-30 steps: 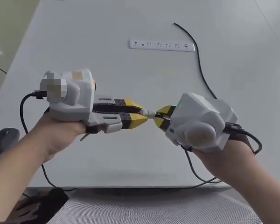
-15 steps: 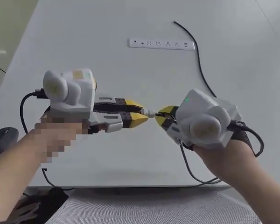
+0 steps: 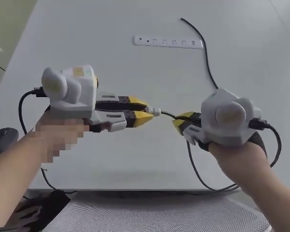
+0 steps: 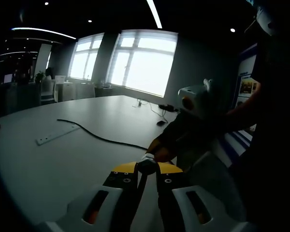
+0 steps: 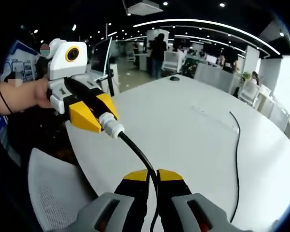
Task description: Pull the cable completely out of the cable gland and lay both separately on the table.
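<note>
A white cable gland is pinched in my left gripper, which is shut on it above the table. A black cable runs out of the gland to my right gripper, which is shut on the cable. In the right gripper view the gland sits at the tips of the left gripper's yellow fingers, and the cable curves down between my right gripper's own tips. In the left gripper view the gland sits between the tips of my left gripper.
A white power strip lies at the far side of the grey table, with a black cord running from it toward the right. A dark mouse lies at the table's left edge. A grey chair seat sits below the front edge.
My right gripper has moved to the right, away from the left one. A stretch of black cable now shows between the gland and the right gripper, where the tips nearly met before.
</note>
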### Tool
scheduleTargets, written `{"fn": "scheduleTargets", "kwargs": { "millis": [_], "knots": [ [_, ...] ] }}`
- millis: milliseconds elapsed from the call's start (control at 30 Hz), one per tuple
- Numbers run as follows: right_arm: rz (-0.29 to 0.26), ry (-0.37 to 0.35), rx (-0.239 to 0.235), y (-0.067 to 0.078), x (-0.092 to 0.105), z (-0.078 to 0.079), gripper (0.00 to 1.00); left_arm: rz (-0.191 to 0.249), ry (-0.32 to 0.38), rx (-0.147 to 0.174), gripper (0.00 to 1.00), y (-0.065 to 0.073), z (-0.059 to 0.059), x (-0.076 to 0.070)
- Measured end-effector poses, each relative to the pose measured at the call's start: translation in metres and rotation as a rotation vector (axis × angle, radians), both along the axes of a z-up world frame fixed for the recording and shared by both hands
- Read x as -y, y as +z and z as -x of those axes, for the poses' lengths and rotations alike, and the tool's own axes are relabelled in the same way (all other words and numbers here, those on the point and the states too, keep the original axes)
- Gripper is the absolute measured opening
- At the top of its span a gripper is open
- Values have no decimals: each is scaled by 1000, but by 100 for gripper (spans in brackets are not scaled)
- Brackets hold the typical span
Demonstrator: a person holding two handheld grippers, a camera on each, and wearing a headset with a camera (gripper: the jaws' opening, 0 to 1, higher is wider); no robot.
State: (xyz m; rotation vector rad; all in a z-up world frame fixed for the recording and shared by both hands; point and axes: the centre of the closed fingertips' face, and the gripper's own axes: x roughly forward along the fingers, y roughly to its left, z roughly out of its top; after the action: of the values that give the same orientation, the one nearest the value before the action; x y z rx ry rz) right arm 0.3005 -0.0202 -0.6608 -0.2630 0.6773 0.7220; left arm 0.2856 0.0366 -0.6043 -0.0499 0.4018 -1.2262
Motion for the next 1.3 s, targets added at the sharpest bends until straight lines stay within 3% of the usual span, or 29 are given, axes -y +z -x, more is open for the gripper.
{"fn": "scheduleTargets", "kwargs": {
  "millis": [167, 533, 700, 1067, 1300],
  "knots": [
    [-15, -41, -45, -9, 8, 2, 0, -1, 1, 0, 15, 0, 1, 0],
    [-107, -186, -187, -29, 27, 7, 0, -1, -2, 1, 15, -1, 1, 4],
    [-119, -207, -216, -32, 29, 9, 0, -2, -5, 0, 15, -1, 1, 6],
    [-116, -176, -179, -26, 26, 9, 1, 1, 8, 1, 15, 2, 0, 4],
    [-75, -108, -125, -18, 23, 8, 2, -1, 29, 2, 15, 3, -2, 0]
  ]
}}
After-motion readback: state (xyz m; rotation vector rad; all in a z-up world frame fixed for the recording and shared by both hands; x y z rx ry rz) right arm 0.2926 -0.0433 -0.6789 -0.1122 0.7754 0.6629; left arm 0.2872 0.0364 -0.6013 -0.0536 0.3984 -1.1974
